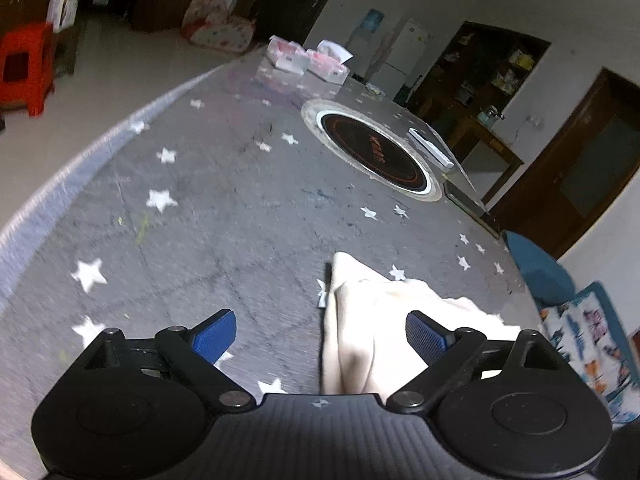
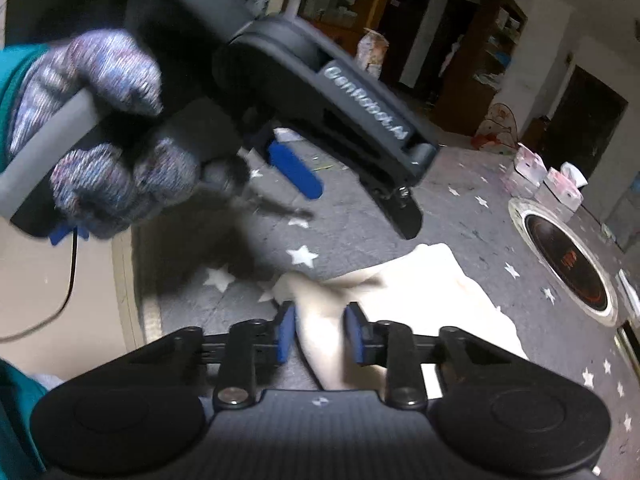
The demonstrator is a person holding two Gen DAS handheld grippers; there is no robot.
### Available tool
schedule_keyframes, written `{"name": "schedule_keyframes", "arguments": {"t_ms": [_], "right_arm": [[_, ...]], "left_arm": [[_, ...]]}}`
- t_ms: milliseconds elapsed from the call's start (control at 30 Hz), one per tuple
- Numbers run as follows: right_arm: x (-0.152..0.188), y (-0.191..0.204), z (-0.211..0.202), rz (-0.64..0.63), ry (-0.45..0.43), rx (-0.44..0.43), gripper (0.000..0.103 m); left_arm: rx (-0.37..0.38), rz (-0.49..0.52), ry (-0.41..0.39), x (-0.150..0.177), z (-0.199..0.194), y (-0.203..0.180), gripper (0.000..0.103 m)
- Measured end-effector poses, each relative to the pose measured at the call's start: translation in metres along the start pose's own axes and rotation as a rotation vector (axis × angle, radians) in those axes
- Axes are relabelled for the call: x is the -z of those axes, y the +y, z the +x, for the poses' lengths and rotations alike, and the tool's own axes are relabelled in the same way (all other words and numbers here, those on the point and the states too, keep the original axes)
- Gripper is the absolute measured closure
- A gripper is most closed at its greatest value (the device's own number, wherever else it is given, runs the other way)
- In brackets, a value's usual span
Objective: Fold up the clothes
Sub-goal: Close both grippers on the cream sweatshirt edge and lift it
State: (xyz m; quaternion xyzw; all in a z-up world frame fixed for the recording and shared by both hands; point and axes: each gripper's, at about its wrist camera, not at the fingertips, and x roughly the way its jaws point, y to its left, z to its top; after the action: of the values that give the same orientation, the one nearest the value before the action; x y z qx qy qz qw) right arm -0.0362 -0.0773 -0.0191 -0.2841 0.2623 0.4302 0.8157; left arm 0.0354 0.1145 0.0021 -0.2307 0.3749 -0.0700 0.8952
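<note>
- Nearest, in the right wrist view, the right tongs (image 2: 320, 334) stand narrowed around a raised fold of the cream garment (image 2: 404, 292). The cloth bunches between the two blue pads (image 2: 285, 334) and appears pinched, so I judge this a grip on the near edge.
- The garment lies crumpled on the desk (image 2: 460, 216), its long axis running from the right tongs away and to the right, toward the round black hob (image 2: 568, 268) set into the top.
- In the left wrist view, the left tongs (image 1: 320, 338) are spread wide with nothing gripped. The garment (image 1: 376, 320) lies between the pads but toward the right one (image 1: 426, 338); whether that pad touches the cloth I cannot tell.
- The relation that matters: the right tongs are already on the cloth, the left only hover at its left edge, so the left must shift right and down onto that edge before it can pinch.
- Higher in the right view, a gloved hand (image 2: 100, 132) carries the left tongs tilted down toward the desk, above and left of the garment.
- Farther off, star patterns dot the grey desk cover, and small pink and white boxes (image 1: 304, 60) sit beyond the hob, well apart from the garment.
- Blur smears both views.
</note>
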Motion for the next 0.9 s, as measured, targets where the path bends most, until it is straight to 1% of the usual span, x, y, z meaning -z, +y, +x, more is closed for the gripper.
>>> {"name": "schedule_keyframes", "arguments": {"t_ms": [100,200,333,433,500,533,600,633,700,733,767,800,833,867,900], "right_arm": [[0.0,-0.011,-0.003,0.065,-0.019,-0.022,0.084],[0.001,-0.022,-0.01,0.138,-0.046,-0.047,0.086],[0.003,-0.037,-0.018,0.217,-0.084,-0.071,0.088],[0.004,-0.046,-0.027,0.252,-0.118,-0.077,0.089],[0.006,-0.052,-0.032,0.281,-0.139,-0.081,0.09],[0.007,-0.054,-0.035,0.295,-0.15,-0.082,0.09],[0.009,-0.058,-0.038,0.312,-0.162,-0.086,0.091],[0.01,-0.059,-0.039,0.315,-0.169,-0.084,0.091],[0.012,-0.061,-0.042,0.32,-0.178,-0.087,0.091],[0.013,-0.061,-0.044,0.322,-0.183,-0.088,0.091],[0.014,-0.061,-0.045,0.32,-0.186,-0.091,0.091],[0.014,-0.061,-0.046,0.32,-0.187,-0.092,0.091],[0.015,-0.061,-0.045,0.324,-0.188,-0.094,0.091],[0.015,-0.06,-0.045,0.324,-0.187,-0.098,0.091],[0.016,-0.06,-0.044,0.325,-0.185,-0.103,0.091]], "left_arm": [[0.027,-0.07,0.013,-0.003,0.005,0.005,0.01],[0.072,-0.134,0.033,-0.005,0.009,0.008,0.01],[0.094,-0.171,0.06,-0.005,0.016,0.006,0.01],[0.111,-0.19,0.092,-0.004,0.024,0.004,0.011],[0.13,-0.219,0.116,-0.002,0.031,0.005,0.018],[0.143,-0.232,0.121,-0.002,0.033,0.005,0.02],[0.169,-0.263,0.136,-0.001,0.038,0.005,0.028],[0.184,-0.281,0.146,-0.001,0.041,0.005,0.03],[0.212,-0.318,0.167,-0.001,0.046,0.006,0.041],[0.226,-0.336,0.18,0.0,0.05,0.008,0.045],[0.234,-0.353,0.187,0.001,0.053,0.009,0.052],[0.239,-0.361,0.192,0.002,0.055,0.01,0.06],[0.24,-0.365,0.196,0.003,0.057,0.01,0.065],[0.238,-0.367,0.2,0.004,0.059,0.01,0.073],[0.236,-0.364,0.2,0.005,0.06,0.01,0.078]]}}
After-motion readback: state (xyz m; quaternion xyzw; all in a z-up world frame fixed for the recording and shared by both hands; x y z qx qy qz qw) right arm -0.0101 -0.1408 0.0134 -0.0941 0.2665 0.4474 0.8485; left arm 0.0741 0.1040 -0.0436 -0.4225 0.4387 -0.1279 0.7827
